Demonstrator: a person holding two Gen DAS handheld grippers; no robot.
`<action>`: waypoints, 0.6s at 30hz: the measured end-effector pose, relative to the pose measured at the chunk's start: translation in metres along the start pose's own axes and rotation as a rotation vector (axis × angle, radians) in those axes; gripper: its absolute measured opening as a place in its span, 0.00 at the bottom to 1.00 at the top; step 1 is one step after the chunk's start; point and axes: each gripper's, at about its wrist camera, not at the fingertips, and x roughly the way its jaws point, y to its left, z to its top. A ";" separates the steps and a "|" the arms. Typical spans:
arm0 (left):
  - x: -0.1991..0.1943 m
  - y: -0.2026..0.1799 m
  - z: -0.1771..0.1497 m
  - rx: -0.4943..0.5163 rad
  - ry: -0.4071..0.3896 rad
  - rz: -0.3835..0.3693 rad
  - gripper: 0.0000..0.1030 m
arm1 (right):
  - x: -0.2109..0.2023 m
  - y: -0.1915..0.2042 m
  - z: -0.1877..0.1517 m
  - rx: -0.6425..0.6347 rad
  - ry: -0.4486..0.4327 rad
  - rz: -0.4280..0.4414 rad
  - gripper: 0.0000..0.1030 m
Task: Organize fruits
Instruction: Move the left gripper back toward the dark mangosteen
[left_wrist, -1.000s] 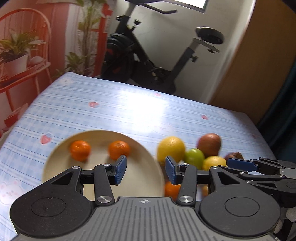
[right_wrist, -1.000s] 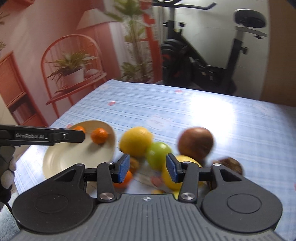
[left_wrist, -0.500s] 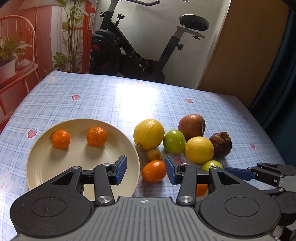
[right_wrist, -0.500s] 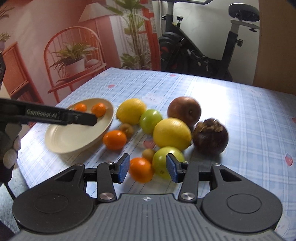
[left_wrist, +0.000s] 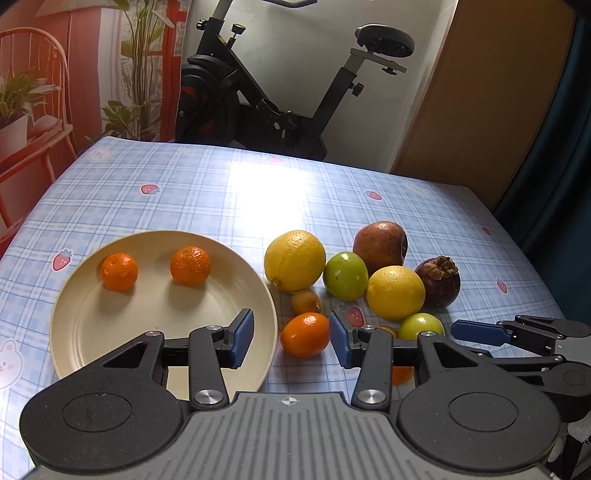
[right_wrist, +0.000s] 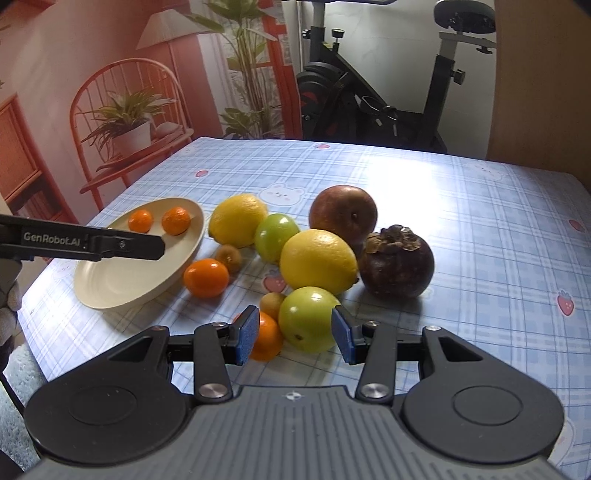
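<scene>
A cream plate (left_wrist: 110, 332) at the left holds two small oranges (left_wrist: 119, 271) (left_wrist: 190, 260). To its right lie two lemons (left_wrist: 294, 260), two green fruits (left_wrist: 345, 275), a red-brown apple (left_wrist: 380, 242), a mangosteen (left_wrist: 438, 281), small brown fruits and an orange (left_wrist: 305, 334). My left gripper (left_wrist: 291, 343) is open, with that orange between its fingers, apart from them. My right gripper (right_wrist: 295, 334) is open around a green fruit (right_wrist: 308, 318) and beside another orange (right_wrist: 266, 336). The plate (right_wrist: 122, 277) also shows in the right wrist view.
The table has a blue checked cloth (left_wrist: 229, 192). An exercise bike (left_wrist: 280, 92) stands behind its far edge, a red chair with a potted plant (right_wrist: 129, 125) to the left, a wooden door (left_wrist: 480, 92) at the right. My right gripper's finger (left_wrist: 480, 332) shows in the left wrist view.
Both grippers have drawn back and steadied over the near fruits. The left one now frames the loose orange, the right one the near green fruit. No fruit has moved.
</scene>
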 end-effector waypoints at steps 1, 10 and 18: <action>0.000 0.000 0.001 0.000 0.001 0.000 0.46 | 0.000 -0.001 0.001 0.001 -0.002 -0.002 0.46; 0.005 -0.004 0.010 0.001 -0.002 -0.005 0.46 | -0.003 -0.022 0.009 0.017 -0.027 -0.042 0.46; 0.021 -0.022 0.032 0.014 0.016 -0.068 0.46 | 0.002 -0.050 0.016 -0.017 -0.027 -0.107 0.46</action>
